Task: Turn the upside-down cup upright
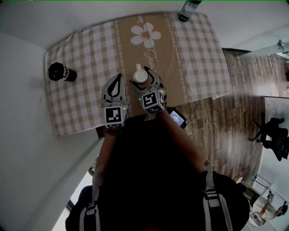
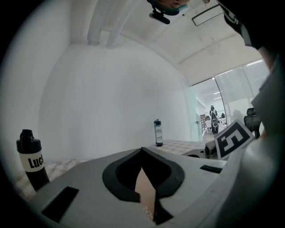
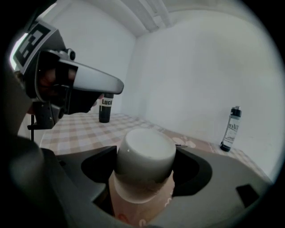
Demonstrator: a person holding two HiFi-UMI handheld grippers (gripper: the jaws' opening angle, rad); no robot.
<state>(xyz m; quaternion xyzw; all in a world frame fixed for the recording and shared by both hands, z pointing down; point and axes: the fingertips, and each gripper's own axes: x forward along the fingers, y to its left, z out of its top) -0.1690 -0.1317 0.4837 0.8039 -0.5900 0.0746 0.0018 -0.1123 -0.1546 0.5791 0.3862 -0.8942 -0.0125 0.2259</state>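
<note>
A white cup (image 1: 140,75) (image 3: 147,144) stands upside down on the tan flowered runner (image 1: 151,49) of the checked tablecloth. My right gripper (image 1: 145,79) (image 3: 146,153) is open, one jaw on each side of the cup, with dark gaps showing beside its wall. The cup's base faces up. My left gripper (image 1: 118,77) (image 2: 141,152) is shut and empty, hovering just left of the cup; its grey jaw also shows at the upper left of the right gripper view.
A black bottle (image 1: 62,72) (image 2: 30,158) (image 3: 105,109) stands at the table's left. A clear bottle (image 1: 188,10) (image 2: 158,132) (image 3: 231,129) stands at the far edge. A small screen device (image 1: 177,118) sits by the near table edge. White walls border two sides.
</note>
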